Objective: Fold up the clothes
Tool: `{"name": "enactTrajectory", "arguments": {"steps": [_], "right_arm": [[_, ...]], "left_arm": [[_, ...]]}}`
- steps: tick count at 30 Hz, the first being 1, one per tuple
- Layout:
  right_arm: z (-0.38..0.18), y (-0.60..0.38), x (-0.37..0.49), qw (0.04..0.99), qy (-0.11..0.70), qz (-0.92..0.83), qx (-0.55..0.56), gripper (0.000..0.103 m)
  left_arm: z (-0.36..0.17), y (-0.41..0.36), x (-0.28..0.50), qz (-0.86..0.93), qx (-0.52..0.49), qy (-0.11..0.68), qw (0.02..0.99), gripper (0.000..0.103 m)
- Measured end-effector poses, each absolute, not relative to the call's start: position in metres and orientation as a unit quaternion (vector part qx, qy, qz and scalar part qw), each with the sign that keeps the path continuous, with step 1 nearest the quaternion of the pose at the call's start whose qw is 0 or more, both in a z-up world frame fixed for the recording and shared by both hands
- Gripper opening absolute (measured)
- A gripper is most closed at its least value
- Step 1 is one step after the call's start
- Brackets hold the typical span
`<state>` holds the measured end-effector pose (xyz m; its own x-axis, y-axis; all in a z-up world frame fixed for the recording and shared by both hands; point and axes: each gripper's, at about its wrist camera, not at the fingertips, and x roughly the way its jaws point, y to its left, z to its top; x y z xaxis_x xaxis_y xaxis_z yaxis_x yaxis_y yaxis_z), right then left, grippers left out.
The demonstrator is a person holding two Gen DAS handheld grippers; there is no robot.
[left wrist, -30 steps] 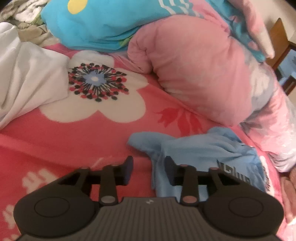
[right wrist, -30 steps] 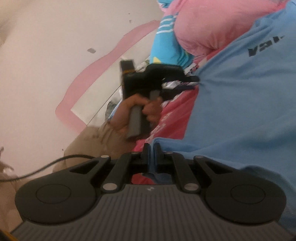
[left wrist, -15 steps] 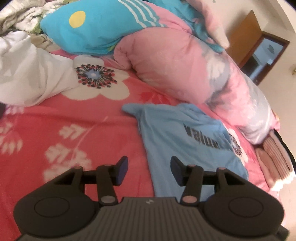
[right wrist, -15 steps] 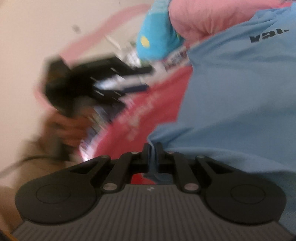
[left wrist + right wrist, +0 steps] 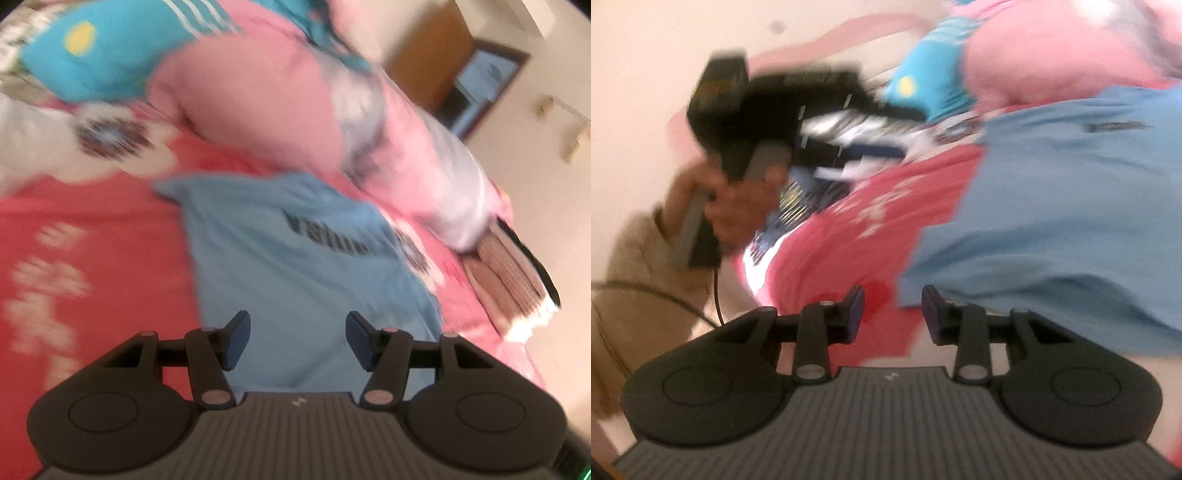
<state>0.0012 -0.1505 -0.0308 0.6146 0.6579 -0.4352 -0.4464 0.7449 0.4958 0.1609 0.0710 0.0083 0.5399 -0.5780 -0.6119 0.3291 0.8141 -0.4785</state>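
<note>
While the blue T-shirt (image 5: 303, 258) lies spread on the bed (image 5: 92, 229), both grippers' fingers have just been opening, left gripper (image 5: 297, 341) and right gripper (image 5: 892, 314) empty, shirt hem at two o'clock.

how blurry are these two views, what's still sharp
Left wrist view: motion blur smears the red floral bedspread and blue t-shirt; the left hand-held gripper stays sharp. Right wrist view: heavier blur on the hand; only the right hand-held gripper is crisp.

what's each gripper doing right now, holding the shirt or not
left gripper: open, jaws just been opening, nothing gripped, above the light blue t-shirt.
right gripper: open, jaws just been opening, the t-shirt's corner no longer pinched.
</note>
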Motion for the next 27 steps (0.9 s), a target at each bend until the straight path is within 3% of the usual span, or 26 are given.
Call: {"name": "enactTrajectory", "arguments": {"steps": [8,15,17,21,22,23,27], "right_arm": [[-0.001,-0.302,0.0,0.919,0.276,0.112,0.258,0.035],[-0.024,-0.4,0.1,0.882,0.315,-0.002,0.351,0.042],[-0.035,-0.409,0.138,0.877,0.342,-0.018,0.336,0.056],[-0.055,-0.405,0.195,0.879,0.386,-0.04,0.276,0.06],[-0.055,-0.403,0.203,0.886,0.386,-0.038,0.255,0.049],[-0.052,-0.398,0.21,0.891,0.391,-0.04,0.225,0.012],[-0.032,-0.401,0.229,0.907,0.379,-0.025,0.182,0.008]], "left_arm": [[-0.052,0.004,0.185,-0.272,-0.055,0.395,0.876,0.058],[-0.066,-0.004,0.182,-0.295,-0.002,0.357,0.887,0.061],[-0.067,-0.005,0.183,-0.297,0.002,0.356,0.886,0.062],[-0.066,-0.008,0.182,-0.299,0.015,0.354,0.886,0.064],[-0.066,-0.009,0.181,-0.299,0.019,0.353,0.887,0.064],[-0.067,-0.01,0.18,-0.298,0.021,0.352,0.887,0.064],[-0.067,-0.009,0.179,-0.297,0.02,0.35,0.888,0.064]]}}
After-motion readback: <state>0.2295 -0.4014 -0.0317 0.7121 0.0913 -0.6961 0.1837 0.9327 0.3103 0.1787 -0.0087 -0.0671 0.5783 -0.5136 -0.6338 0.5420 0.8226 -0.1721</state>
